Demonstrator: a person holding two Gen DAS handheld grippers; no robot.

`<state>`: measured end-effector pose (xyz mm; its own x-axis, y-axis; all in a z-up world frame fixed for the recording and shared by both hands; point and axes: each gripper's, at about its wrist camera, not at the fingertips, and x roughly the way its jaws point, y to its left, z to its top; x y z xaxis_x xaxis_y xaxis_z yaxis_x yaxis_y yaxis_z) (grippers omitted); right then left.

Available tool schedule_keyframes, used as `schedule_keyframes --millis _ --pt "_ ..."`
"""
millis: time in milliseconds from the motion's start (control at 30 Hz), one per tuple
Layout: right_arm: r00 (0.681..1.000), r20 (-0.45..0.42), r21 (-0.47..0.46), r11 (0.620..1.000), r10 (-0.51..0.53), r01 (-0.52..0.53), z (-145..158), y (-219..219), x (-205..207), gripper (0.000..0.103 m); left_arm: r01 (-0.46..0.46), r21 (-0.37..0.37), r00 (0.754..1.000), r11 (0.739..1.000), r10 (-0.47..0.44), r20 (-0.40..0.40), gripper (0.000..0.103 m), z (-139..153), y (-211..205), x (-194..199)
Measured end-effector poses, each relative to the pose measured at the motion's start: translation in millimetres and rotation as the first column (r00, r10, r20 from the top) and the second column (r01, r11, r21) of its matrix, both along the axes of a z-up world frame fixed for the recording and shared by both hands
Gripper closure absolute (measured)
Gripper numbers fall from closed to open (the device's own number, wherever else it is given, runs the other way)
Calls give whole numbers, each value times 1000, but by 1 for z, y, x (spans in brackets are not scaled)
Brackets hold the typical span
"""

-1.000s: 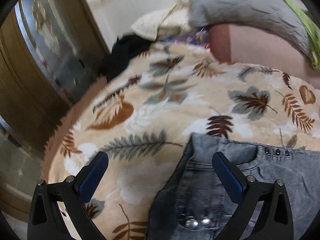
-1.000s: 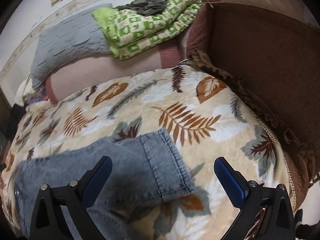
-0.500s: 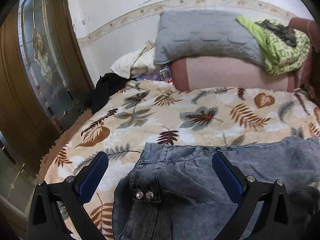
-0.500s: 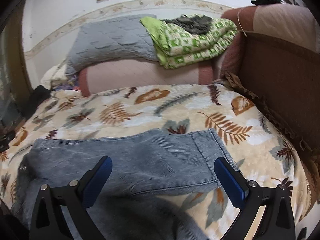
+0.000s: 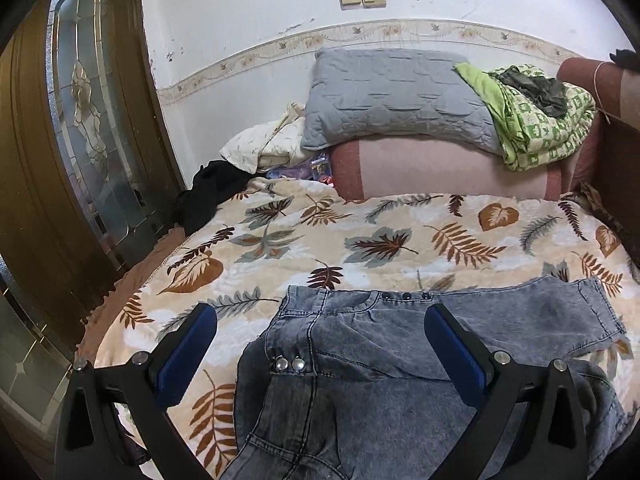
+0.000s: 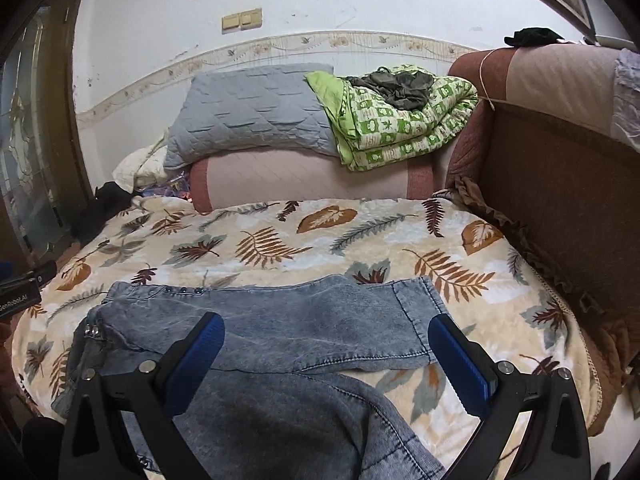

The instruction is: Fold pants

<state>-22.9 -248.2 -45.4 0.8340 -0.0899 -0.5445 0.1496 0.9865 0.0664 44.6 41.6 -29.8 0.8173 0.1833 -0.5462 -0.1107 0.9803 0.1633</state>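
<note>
Grey-blue denim pants [image 5: 360,344] lie on a leaf-print blanket [image 5: 360,240] on the bed. The waistband with metal buttons [image 5: 290,364] sits at the left. One leg stretches right to its hem [image 6: 416,316]; the other leg [image 6: 280,420] hangs toward the front edge. My left gripper [image 5: 320,344] is open and empty, above the waist area. My right gripper [image 6: 326,356] is open and empty, above the legs.
A grey pillow [image 5: 392,96], a green folded quilt [image 6: 400,120] and a pink bolster [image 6: 300,180] lie at the back. A brown headboard [image 6: 560,184] stands at the right. A wooden door with glass [image 5: 88,140] is at the left. A black garment [image 5: 212,192] lies at the bed's back left.
Both grippers have pulled back and tilted up from close over the pants, so the whole bed and wall now show. Both stay open and empty. The pants lie as before.
</note>
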Motion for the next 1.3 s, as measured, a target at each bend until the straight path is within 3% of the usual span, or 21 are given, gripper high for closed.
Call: schedule_keyframes --millis 200,367,567,700,833,1033,1200,1300 --pt "1000 -1 -7 1000 18 -18 5 4 -1 0 1 -7 1000 1000 -1 3 0 3 3 -2" --pt "992 -113 22 998 59 -57 -12 -14 30 0 18 -45 993 999 -23 -116 0 -20 25 34" --pt "960 -278 67 998 20 -1 -47 -75 88 0 -117 -11 944 993 108 -312 0 -70 96 122" --pt "947 -320 75 995 -31 58 -66 -116 128 0 -181 -53 903 982 144 -405 0 -93 135 177" --pt "935 -354 93 994 -25 62 -85 -145 168 0 -216 -122 866 969 132 -483 0 -118 148 217" --pt "915 -401 218 968 -30 127 -113 -193 208 0 -214 -172 820 961 81 -566 0 -159 140 255" --pt "908 -420 283 948 -13 144 -129 -210 230 4 -151 -195 827 969 16 -562 1 -173 123 264" --pt "887 -462 295 942 -5 159 -145 -215 245 14 -100 -226 820 969 -48 -570 17 -182 115 270"
